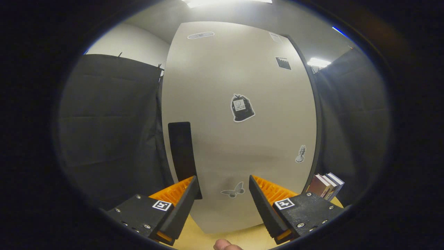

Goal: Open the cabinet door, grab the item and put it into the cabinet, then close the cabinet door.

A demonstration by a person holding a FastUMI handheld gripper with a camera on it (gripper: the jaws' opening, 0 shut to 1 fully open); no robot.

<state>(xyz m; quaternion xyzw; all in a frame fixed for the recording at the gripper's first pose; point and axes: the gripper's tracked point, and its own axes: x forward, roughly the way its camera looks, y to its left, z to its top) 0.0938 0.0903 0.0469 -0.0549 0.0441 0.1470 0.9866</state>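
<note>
a: where's the gripper?
b: released, fingers spread, grasping nothing, just before the shut cabinet door, near its black handle.
a: the item?
b: books stand on the table right of the cabinet.

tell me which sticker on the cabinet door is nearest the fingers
The butterfly sticker, low on the door, sits just ahead of the open fingers. The bag sticker and the small figure sticker are higher up.
</note>
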